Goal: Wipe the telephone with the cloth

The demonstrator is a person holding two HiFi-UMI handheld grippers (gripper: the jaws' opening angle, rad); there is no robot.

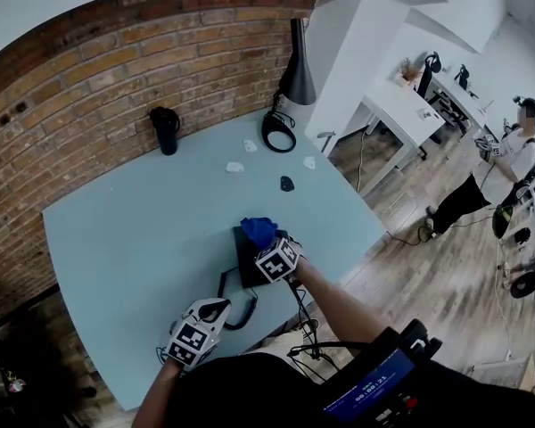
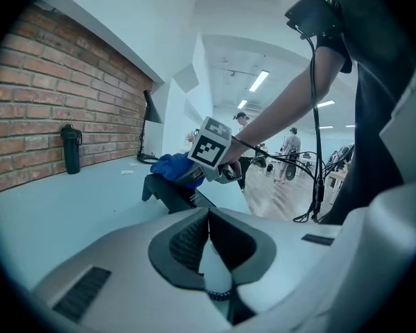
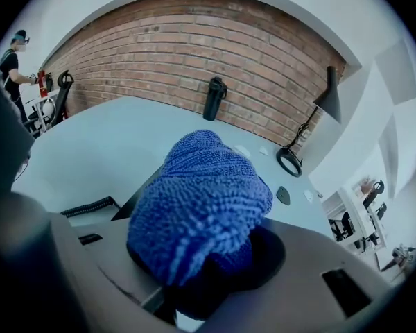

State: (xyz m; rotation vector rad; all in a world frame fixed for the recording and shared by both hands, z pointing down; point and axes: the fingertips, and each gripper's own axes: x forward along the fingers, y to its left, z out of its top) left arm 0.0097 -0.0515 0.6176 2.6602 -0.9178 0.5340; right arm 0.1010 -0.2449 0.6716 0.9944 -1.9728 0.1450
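The black telephone [image 1: 248, 261] sits near the front edge of the pale blue table [image 1: 134, 230]. My right gripper [image 1: 267, 242] is shut on a bunched blue cloth [image 1: 259, 230] that rests on top of the phone. In the right gripper view the cloth [image 3: 197, 207] fills the jaws and hides most of the phone below. The left gripper view shows the phone [image 2: 168, 191] and the cloth [image 2: 168, 166] just ahead. My left gripper [image 1: 216, 310] is at the front left beside the handset and its coiled cord [image 1: 241, 315]. Its pads [image 2: 194, 238] meet with nothing between them.
A black bottle [image 1: 165, 130] stands by the brick wall [image 1: 116, 69]. A black lamp [image 1: 294, 74] with a ring base [image 1: 279, 132] is at the back right. Small white scraps [image 1: 235, 167] and a dark piece [image 1: 287, 184] lie mid-table. A person [image 1: 508, 163] stands far right.
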